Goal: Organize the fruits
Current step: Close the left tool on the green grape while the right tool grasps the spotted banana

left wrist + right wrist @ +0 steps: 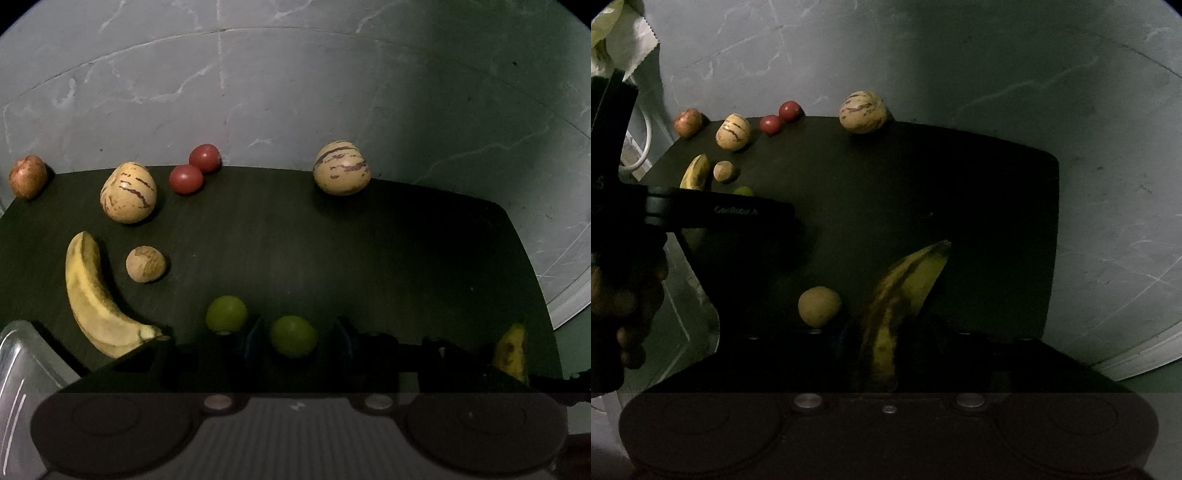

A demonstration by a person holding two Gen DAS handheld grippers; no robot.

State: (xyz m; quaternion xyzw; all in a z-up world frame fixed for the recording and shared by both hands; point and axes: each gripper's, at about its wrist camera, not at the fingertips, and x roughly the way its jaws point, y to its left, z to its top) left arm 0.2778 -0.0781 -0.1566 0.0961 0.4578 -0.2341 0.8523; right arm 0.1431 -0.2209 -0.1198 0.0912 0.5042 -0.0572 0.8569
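On the dark mat (332,240), loose fruit (127,192).

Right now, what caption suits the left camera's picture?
Left gripper straddles a green fruit on a dark mat scattered with fruit.

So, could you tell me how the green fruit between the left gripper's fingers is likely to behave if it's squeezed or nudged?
The green fruit looks round and smooth, so it would probably roll on the flat dark mat. Its glossy skin may slip between the left gripper fingers. Being small, it is probably light.

Dim light, dark tabletop (406,258) above a pale grey marble-veined tile floor (258,92), white crumpled cloth (624,40) at far left
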